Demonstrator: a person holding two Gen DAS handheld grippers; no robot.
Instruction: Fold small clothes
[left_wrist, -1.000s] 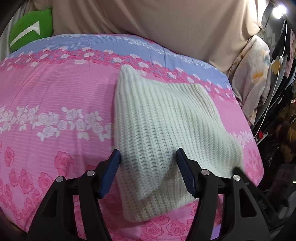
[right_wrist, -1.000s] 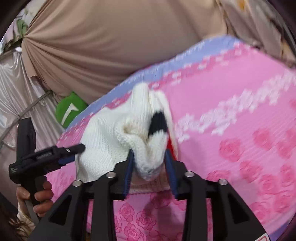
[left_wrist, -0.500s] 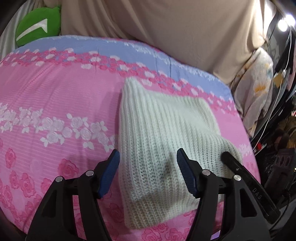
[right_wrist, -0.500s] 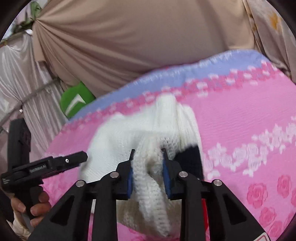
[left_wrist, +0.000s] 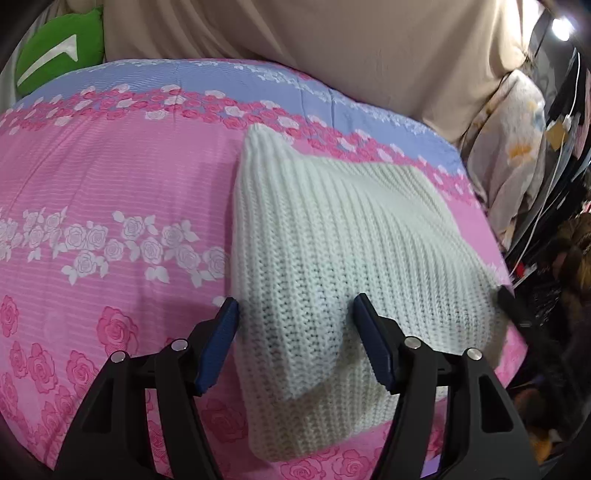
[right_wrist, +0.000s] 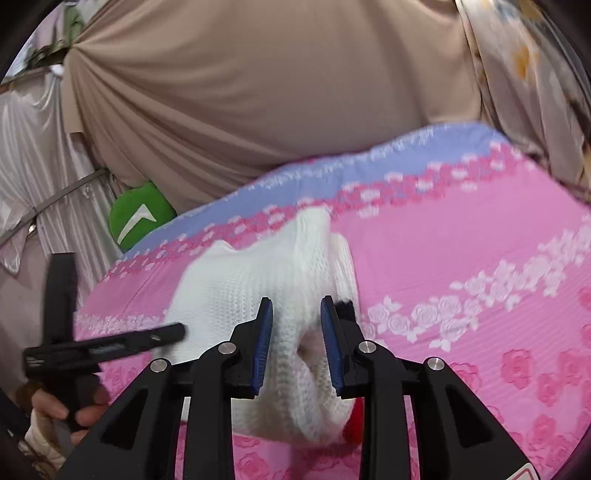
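A white knit sweater (left_wrist: 332, 229) lies on the pink rose-print bed cover (left_wrist: 110, 177), pulled taut and tented toward its right corner. My left gripper (left_wrist: 295, 301) stands open astride the sweater's near edge, and its pads do not press the fabric. In the right wrist view my right gripper (right_wrist: 295, 301) pinches a bunched fold of the sweater (right_wrist: 229, 291). Its jaws are opening slightly with the knit still between the pads. Black (right_wrist: 345, 308) and red (right_wrist: 354, 421) patches show beside that fold. The left gripper (right_wrist: 110, 343) reaches in from the left, held by a hand (right_wrist: 48, 406).
A green cushion (left_wrist: 55, 48) sits at the bed's far left corner against a beige curtain (left_wrist: 332, 44). Floral fabric (left_wrist: 517, 147) hangs off the bed's right side, beside dark clutter. Bare bed cover (right_wrist: 461, 240) stretches to the right of the sweater.
The right jaws narrowed onto the sweater fold, then widened a little, and that gripper rose. The fold now reads flatter and wider. The left gripper stays open over the near edge.
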